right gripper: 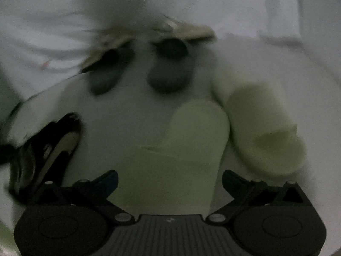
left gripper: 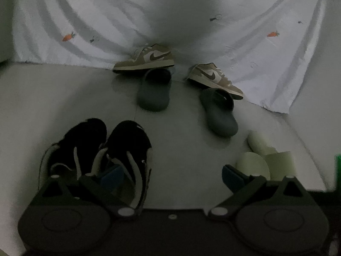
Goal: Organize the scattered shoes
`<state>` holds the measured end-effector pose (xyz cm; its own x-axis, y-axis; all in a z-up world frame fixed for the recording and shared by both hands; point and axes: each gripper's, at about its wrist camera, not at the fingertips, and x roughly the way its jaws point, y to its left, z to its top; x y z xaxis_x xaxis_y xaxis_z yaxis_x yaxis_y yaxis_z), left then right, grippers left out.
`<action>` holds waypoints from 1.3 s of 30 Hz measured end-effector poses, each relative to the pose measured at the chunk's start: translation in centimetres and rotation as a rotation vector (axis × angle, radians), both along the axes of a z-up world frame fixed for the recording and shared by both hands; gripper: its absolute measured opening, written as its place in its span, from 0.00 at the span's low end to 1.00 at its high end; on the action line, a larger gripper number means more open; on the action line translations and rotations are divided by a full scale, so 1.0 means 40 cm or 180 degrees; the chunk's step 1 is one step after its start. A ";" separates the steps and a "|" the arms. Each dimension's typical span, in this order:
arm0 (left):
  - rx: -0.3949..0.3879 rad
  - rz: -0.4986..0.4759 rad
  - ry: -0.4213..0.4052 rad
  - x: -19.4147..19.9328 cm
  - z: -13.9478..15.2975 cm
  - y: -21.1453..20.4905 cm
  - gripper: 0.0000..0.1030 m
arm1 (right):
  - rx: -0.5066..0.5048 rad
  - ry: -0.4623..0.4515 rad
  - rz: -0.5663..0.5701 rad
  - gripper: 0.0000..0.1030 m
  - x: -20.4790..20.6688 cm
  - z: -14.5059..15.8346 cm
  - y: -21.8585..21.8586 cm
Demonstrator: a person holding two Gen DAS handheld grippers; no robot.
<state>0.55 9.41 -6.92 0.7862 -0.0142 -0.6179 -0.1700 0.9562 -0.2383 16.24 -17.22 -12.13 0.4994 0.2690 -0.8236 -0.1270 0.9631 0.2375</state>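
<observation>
In the left wrist view a pair of black sneakers with white laces lies side by side near my open left gripper, whose left finger overlaps the right one. Two grey clogs and two tan sneakers lie farther off by the white sheet. Pale green slippers lie at the right. In the blurred right wrist view my open right gripper is just over one pale green slipper, its fingers either side of it; the other slipper lies next to it on the right.
A white bedsheet with small carrot prints hangs down to the pale floor behind the shoes. A black sneaker shows at the left of the right wrist view, grey clogs farther back.
</observation>
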 end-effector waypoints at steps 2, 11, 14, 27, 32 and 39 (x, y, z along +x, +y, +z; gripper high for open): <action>0.0027 0.0024 0.0004 -0.007 0.000 0.011 0.97 | -0.0133 0.0161 -0.0125 1.00 0.018 -0.023 0.033; -0.0089 0.0288 -0.0012 -0.022 -0.003 0.065 0.97 | -0.0434 0.0152 -0.0180 1.00 0.025 -0.050 0.079; -0.0102 0.0254 -0.0046 -0.018 0.003 0.059 0.97 | -0.0132 0.0202 -0.0109 0.98 0.021 -0.036 0.042; -0.0154 0.0020 -0.0122 0.078 0.007 -0.104 0.97 | 0.1550 0.0172 -0.0460 0.96 0.043 0.111 -0.219; -0.0159 0.0116 -0.0175 0.117 0.009 -0.164 0.97 | 0.1751 -0.0166 -0.0410 0.96 0.094 0.188 -0.328; -0.0227 0.0249 -0.0194 0.196 -0.003 -0.245 0.97 | 0.1159 -0.0843 -0.0222 0.97 0.244 0.230 -0.492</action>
